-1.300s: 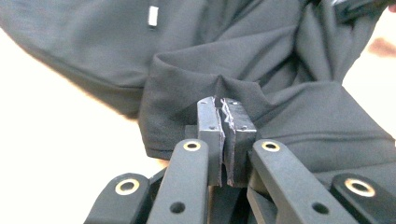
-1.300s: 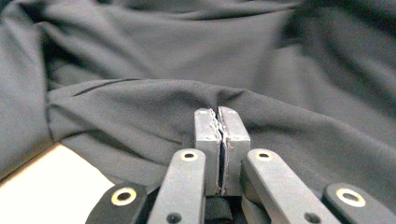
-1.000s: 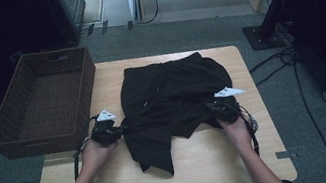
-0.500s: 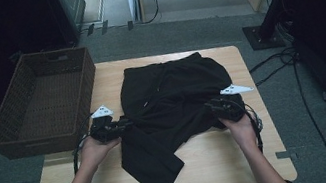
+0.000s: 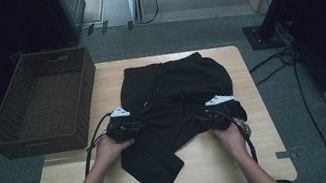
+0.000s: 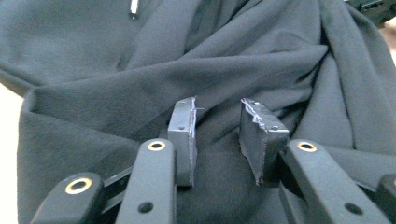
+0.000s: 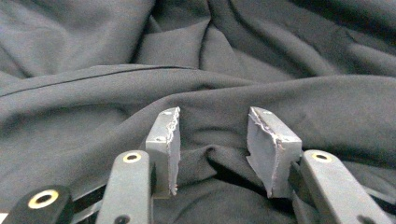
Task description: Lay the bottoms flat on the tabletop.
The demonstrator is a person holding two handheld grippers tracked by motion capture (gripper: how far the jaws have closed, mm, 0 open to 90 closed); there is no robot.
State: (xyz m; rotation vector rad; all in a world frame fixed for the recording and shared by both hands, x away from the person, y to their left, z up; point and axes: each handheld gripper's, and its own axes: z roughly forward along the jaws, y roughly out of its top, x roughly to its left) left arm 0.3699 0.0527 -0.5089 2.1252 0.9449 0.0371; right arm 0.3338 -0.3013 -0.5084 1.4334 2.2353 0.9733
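A black garment (image 5: 175,84) with a drawstring lies crumpled on the wooden table (image 5: 258,156), one flap reaching toward the near edge. My left gripper (image 5: 136,125) rests at the cloth's left side and my right gripper (image 5: 201,116) at its right side, both pointing inward. In the left gripper view the left gripper (image 6: 218,109) stands open over the dark folds (image 6: 93,46); its jaws have just been opening. In the right gripper view the right gripper (image 7: 214,116) is also open, a low fold (image 7: 215,158) lying loose between pads that have just been parting.
A brown wicker basket (image 5: 5,144) sits off the table's left edge. Bare wood shows along the near edge and right side. Cables (image 5: 294,68) run over the grey floor to the right, beside a dark stand base (image 5: 263,36).
Both grippers let go of the cloth and their jaws parted. The hands slid a little inward toward each other. The garment's near flap dropped and spread toward the front edge.
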